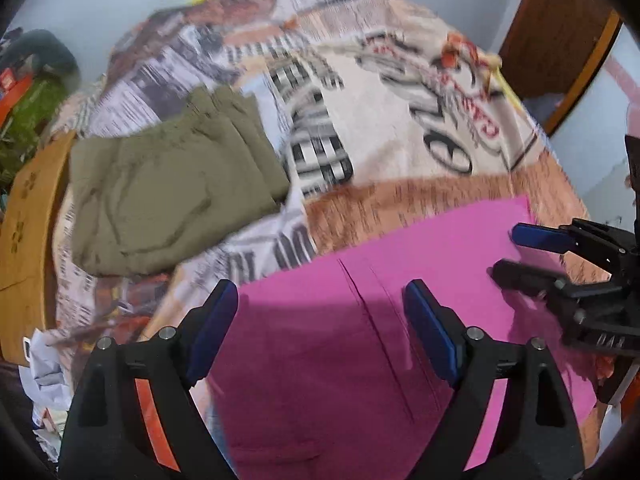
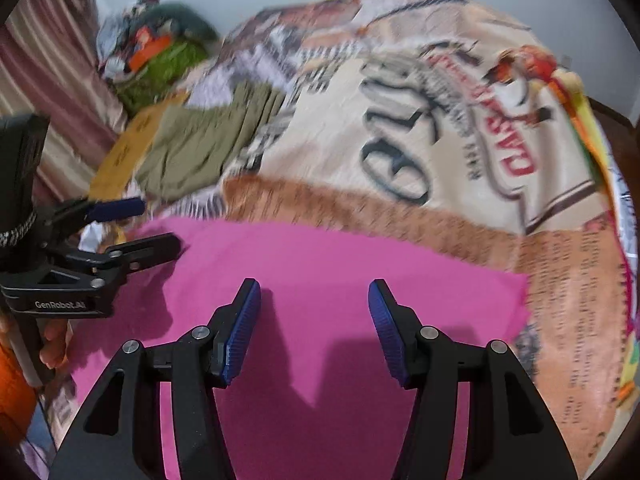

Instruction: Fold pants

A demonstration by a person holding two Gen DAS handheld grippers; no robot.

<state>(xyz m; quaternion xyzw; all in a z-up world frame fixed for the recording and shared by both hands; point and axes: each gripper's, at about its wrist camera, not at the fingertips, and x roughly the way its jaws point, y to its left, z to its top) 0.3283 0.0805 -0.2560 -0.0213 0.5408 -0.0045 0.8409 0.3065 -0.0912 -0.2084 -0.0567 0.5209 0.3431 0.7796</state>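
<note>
Bright pink pants (image 1: 360, 320) lie flat on a printed bedspread (image 1: 380, 100), close under both grippers; they also show in the right wrist view (image 2: 320, 272). My left gripper (image 1: 320, 300) is open and empty above the pink cloth. My right gripper (image 2: 314, 300) is open and empty above the same cloth. The right gripper (image 1: 516, 252) shows at the right edge of the left wrist view, over the pants' far right corner. The left gripper (image 2: 156, 224) shows at the left of the right wrist view, over the pants' left edge.
A folded olive-green garment (image 1: 168, 192) lies on the bedspread at the left, also in the right wrist view (image 2: 208, 140). A wooden board (image 1: 28, 220) borders the bed's left side. Clutter (image 2: 160, 52) sits at the far left corner. A wooden door (image 1: 560, 32) stands at the right.
</note>
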